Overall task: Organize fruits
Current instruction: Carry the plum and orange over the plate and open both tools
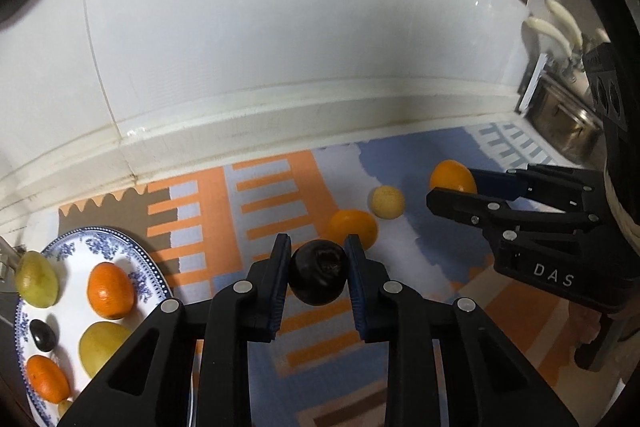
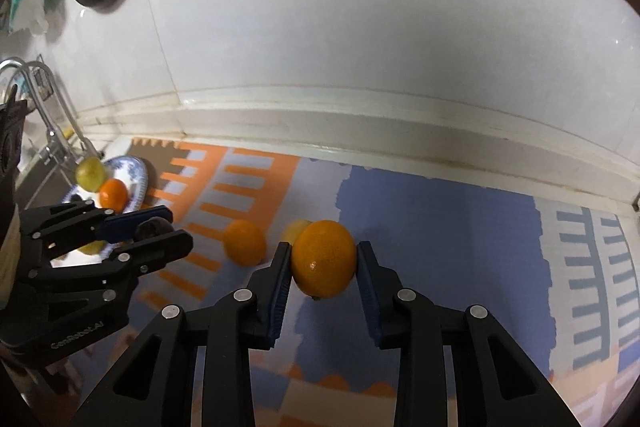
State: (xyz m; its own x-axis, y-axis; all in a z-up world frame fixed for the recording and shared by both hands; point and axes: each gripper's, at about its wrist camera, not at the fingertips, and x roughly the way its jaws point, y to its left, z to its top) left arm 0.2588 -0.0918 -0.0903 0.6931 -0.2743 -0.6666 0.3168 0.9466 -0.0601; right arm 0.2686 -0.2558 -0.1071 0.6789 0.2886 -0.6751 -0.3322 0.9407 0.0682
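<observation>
Between both hand-held grippers, left clamping dark fruit, right clamping orange: loose orange.

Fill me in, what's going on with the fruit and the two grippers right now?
Both grippers are loaded. The left gripper is shut on a dark fruit, and the right gripper is shut on an orange. The blue-patterned plate already holds several fruits, while another orange and a pale yellow fruit lie on the patterned mat.
</observation>
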